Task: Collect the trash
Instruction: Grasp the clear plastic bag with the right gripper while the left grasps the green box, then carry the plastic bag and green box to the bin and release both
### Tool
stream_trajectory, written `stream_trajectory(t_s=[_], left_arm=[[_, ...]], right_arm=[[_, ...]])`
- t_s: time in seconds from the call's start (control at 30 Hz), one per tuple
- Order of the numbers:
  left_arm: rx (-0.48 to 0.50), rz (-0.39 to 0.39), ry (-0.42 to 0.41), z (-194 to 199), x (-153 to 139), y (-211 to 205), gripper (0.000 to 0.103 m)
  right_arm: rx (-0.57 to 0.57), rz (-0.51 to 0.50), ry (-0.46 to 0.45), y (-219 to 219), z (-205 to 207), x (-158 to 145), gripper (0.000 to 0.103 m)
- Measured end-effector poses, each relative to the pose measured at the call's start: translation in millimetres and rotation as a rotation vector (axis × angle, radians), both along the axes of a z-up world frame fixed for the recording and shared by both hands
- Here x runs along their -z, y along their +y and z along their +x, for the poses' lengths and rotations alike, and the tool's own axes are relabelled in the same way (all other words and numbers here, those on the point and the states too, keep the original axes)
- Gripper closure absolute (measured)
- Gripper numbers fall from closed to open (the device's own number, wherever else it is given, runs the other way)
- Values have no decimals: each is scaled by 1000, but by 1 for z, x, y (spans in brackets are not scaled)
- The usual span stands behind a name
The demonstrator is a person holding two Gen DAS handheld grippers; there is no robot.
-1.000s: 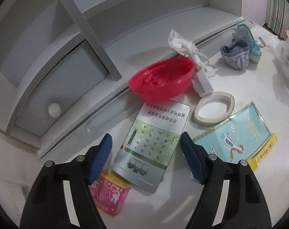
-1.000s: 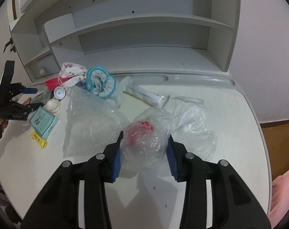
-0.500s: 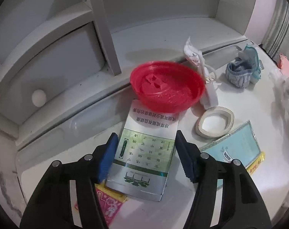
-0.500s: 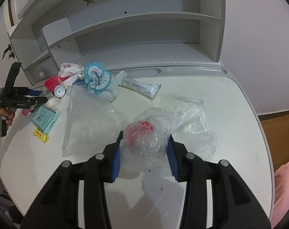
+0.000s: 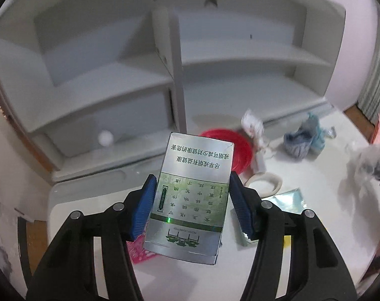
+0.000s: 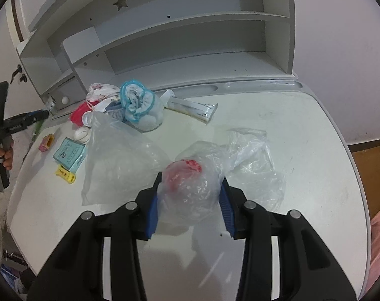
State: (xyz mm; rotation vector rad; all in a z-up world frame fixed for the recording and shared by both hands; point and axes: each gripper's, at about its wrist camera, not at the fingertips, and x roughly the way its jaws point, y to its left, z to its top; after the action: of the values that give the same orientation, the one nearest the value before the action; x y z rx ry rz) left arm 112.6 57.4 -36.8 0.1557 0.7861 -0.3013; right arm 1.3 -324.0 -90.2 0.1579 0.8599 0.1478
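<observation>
1. Your left gripper [image 5: 192, 202] is clamped on the silver-green cigarette box [image 5: 193, 195]. Both blue ribbed pads press its long edges. It's a flat rectangular carton with a glossy foil face and green print, held off the desk [image 5: 315, 225], top end tilted toward 12 o'clock.
2. Your right gripper [image 6: 190, 202] is clamped on a crumpled clear plastic bag [image 6: 190, 195]. It's thin crinkly film balled around something red [image 6: 182, 171]. The bag's loose tail spreads on the desktop toward 2 o'clock.
3. In the left wrist view, past the box at 1 o'clock, the red plastic bowl [image 5: 236, 148] sits on the desk, round and smooth, partly hidden by the box.
4. At 3 o'clock from the box there's a white oval ring [image 5: 265, 183], and just below it a shiny foil-edged teal pack [image 5: 285, 205], flat on the desk.
5. At the box's 7 o'clock corner a small pink printed carton [image 5: 139, 250] pokes out.
6. In the right wrist view, a second clear bag [image 6: 119, 160] lies flat at 10 o'clock from your right gripper, and a blue-trimmed soft fabric bundle [image 6: 142, 107] sits beyond it, near the white shelf unit [image 6: 190, 50].
7. A long white tube [image 6: 192, 109] lies just beside the bundle at its 3 o'clock.
</observation>
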Motion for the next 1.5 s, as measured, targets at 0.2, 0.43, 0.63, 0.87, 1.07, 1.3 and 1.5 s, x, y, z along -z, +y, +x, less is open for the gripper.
stream_trajectory(t_s=[0.2, 0.43, 0.63, 0.87, 1.07, 1.3, 1.5], left_arm=[[55, -94, -127, -42, -56, -44, 46], [451, -243, -159, -140, -83, -208, 46], [867, -262, 46, -236, -38, -401, 46], [1045, -20, 181, -326, 87, -538, 46], [864, 201, 381, -295, 239, -587, 46], [756, 332, 393, -251, 290, -598, 46], [666, 347, 391, -221, 296, -598, 20]], right_arm=[[-22, 54, -69, -14, -31, -22, 62], [104, 208, -175, -117, -122, -71, 62], [371, 208, -125, -227, -227, -55, 62], [574, 357, 67, -319, -297, 56, 62], [617, 505, 317, -333, -278, 206, 62], [607, 644, 443, -333, -220, 296, 62], [667, 775, 455, -346, -201, 319, 35]])
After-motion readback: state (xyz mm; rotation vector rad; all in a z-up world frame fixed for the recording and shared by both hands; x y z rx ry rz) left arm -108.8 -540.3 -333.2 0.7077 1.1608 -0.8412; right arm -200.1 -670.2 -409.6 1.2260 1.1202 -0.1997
